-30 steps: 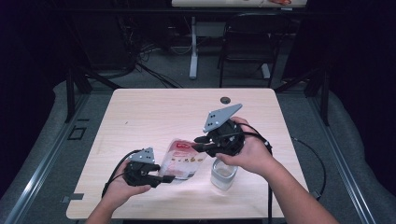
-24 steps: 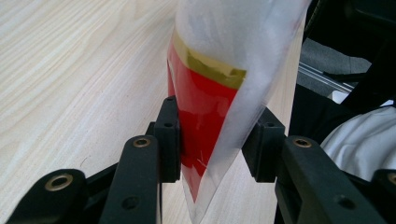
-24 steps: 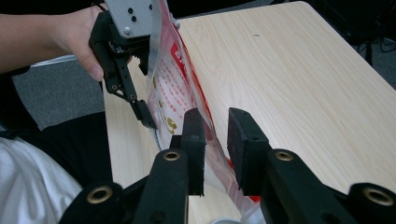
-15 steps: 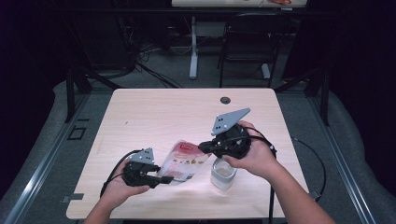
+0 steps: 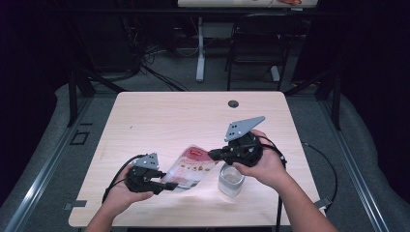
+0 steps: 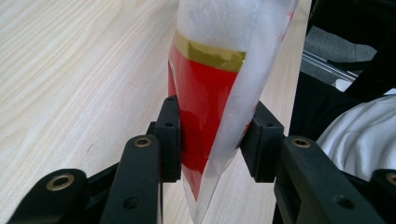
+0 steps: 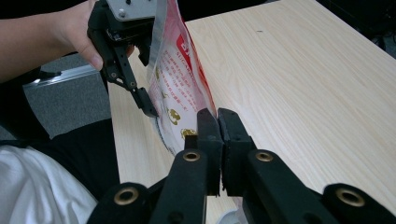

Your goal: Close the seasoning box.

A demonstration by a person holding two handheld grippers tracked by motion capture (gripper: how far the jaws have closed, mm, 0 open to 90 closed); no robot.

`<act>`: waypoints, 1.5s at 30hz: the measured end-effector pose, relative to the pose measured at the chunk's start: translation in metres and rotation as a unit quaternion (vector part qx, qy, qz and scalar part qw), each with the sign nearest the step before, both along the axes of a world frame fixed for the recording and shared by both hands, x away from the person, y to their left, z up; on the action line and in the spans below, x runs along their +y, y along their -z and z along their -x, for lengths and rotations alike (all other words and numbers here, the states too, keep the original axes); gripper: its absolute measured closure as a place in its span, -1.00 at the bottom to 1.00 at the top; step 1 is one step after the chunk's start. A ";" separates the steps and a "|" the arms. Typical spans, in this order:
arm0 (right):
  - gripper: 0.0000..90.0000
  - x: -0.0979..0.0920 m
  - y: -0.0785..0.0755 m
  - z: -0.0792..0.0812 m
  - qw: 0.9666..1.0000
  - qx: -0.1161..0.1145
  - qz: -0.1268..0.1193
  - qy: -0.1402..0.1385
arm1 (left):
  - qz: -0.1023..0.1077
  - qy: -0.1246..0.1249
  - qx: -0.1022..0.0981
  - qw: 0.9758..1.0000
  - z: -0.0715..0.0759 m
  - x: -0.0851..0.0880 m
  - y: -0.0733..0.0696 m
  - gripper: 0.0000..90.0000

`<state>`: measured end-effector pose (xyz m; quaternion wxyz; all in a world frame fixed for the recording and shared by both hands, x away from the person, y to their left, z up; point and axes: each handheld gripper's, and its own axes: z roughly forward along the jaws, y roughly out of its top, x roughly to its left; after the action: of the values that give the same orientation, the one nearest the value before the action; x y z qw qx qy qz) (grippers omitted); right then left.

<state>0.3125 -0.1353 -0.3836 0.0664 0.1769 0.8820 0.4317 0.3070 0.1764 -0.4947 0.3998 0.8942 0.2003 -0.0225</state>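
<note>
Both tongs gripped one red-and-white pouch (image 5: pixel 191 166) held above the surface (image 5: pixel 159 121): left tongs (image 5: pixel 164 186) clamped on its lower end, right tongs (image 5: pixel 212 154), jaws just closing, pinched shut on its upper edge, w/ clear cup (image 5: pixel 231 180) standing just beside, under right hand (image 5: pixel 263 164).

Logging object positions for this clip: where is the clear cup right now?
In the high view the clear cup stands on the table near its front edge, right of centre, just below the right gripper and beside the snack pouch.
</note>
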 end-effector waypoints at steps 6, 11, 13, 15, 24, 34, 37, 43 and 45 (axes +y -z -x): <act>0.97 0.000 0.005 0.001 1.000 -0.003 -0.001 0.002 | -0.004 0.001 0.004 1.000 0.000 0.001 0.002 0.42; 0.97 0.000 0.012 0.004 1.000 -0.011 -0.007 0.008 | -0.005 0.002 0.007 1.000 -0.001 0.003 0.005 0.42; 0.97 -0.001 0.015 0.006 1.000 -0.018 -0.005 0.009 | -0.008 0.001 0.008 1.000 -0.001 0.002 0.006 0.42; 0.97 -0.001 0.018 0.007 1.000 -0.021 -0.009 0.010 | -0.013 0.002 0.008 1.000 -0.001 0.002 0.006 0.42; 0.97 -0.013 0.037 0.006 0.999 -0.009 -0.039 0.018 | -0.036 -0.004 0.004 0.999 -0.001 -0.003 0.007 0.43; 0.96 -0.023 0.046 0.007 0.999 -0.003 -0.045 0.026 | -0.050 0.004 0.010 0.999 -0.003 -0.006 -0.003 0.43; 0.96 -0.025 0.048 0.007 0.999 0.000 -0.045 0.026 | -0.065 0.002 0.007 0.998 -0.003 -0.007 -0.008 0.43; 0.96 -0.027 0.052 0.006 0.999 0.003 -0.039 0.032 | -0.063 0.004 0.010 0.998 -0.004 -0.006 -0.014 0.44; 0.96 -0.027 0.054 0.006 0.999 0.004 -0.039 0.033 | -0.071 0.000 0.005 0.997 -0.005 -0.006 -0.016 0.44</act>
<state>0.3064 -0.1627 -0.4375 0.0698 0.2106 0.8583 0.4627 0.3115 0.1708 -0.4787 0.3341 0.9201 0.2038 -0.0130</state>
